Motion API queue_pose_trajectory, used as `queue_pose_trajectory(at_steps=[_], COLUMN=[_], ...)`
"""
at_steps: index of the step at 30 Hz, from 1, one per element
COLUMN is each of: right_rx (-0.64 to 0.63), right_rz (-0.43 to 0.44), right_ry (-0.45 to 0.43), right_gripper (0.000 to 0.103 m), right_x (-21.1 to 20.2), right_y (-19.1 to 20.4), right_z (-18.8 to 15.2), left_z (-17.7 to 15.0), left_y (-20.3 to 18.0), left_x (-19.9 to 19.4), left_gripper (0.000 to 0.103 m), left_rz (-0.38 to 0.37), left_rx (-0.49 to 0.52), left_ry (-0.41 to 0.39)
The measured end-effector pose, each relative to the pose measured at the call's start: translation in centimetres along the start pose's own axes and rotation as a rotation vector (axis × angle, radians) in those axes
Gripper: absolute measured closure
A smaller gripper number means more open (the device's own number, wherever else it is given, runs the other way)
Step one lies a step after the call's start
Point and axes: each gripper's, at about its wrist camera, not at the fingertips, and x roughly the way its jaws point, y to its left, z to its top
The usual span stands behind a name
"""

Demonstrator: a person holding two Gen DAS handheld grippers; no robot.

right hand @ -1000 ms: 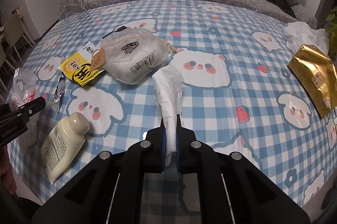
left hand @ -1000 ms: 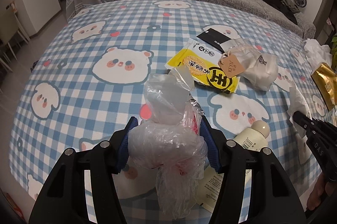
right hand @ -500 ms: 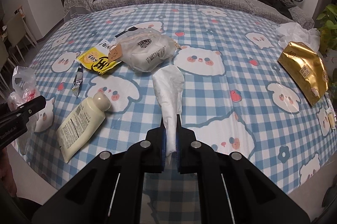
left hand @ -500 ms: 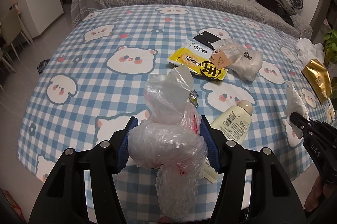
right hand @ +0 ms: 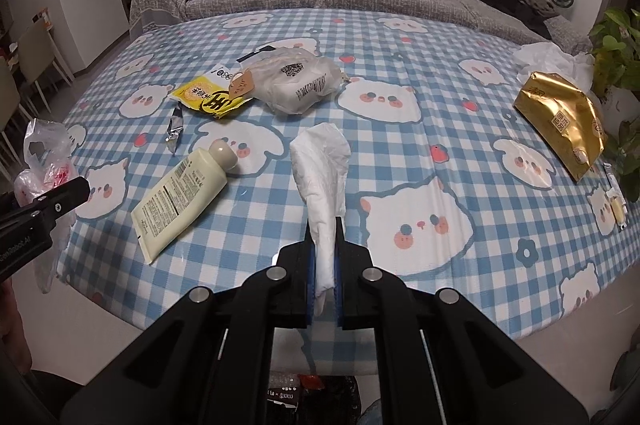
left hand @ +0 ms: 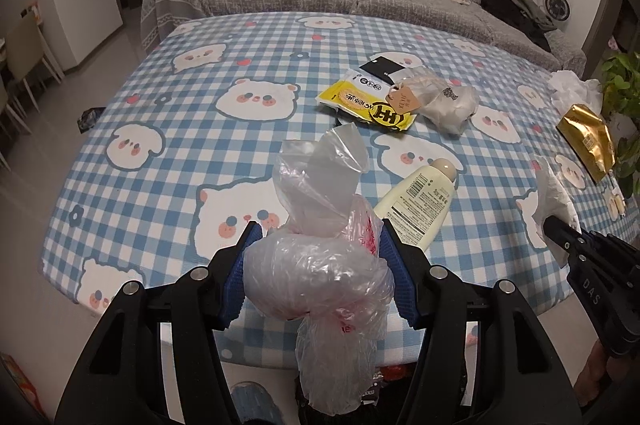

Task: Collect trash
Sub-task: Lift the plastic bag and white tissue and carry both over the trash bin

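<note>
Above table (left hand: 152, 113), tongs grip bag (left hand: 320, 261), tissue (right hand: 324, 169).

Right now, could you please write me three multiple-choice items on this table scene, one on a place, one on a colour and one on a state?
1. Where does the cream tube lie?
A. On the checked tablecloth
B. On the sofa
C. In the left gripper

2. What colour is the foil packet near the table's right edge?
A. Red
B. Gold
C. Green

3. How does the right gripper stand?
A. Wide open, holding nothing
B. Shut on the yellow snack wrapper
C. Shut on the white tissue

Answers:
1 A: the tube lies flat on the tablecloth, apart from both grippers.
2 B: the packet shines gold beside the plant.
3 C: the white tissue is pinched between its pads, while the left gripper is clamped on the crumpled plastic bag.
</note>
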Motion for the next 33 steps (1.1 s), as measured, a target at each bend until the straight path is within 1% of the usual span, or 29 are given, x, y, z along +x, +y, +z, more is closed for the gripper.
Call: queue_pose_trajectory(at_steps=[5, 16, 23, 33], right_rx=[0.003, -0.002, -0.004, -0.01], right_rz=[0.002, 0.023, 0.028, 0.026], right_ry=[-0.005, -0.014, -0.026, -0.045], right_gripper=[0.096, 0.096, 0.096, 0.096], right_x=[-1.1, -3.4, -4.8, -6.3], right_y=[0.2, 1.5, 2.2, 3.0], right_z=[-0.8, -3.6, -5.3, -7.5], left_z=[-1.0, -4.4, -6.9, -9.9], left_y=[0.1, 1.1, 2.4, 2.6], left_x=[-1.5, -3.4, -4.7, -5.9], left_gripper=[0.045, 0.045, 0.045, 0.045], left_rz=[-0.005, -0.004, -0.012, -0.01], left_rx=[0.004, -0.004, -0.03, -0.023], left_ry=[-0.018, -0.012, -0.004, -0.006])
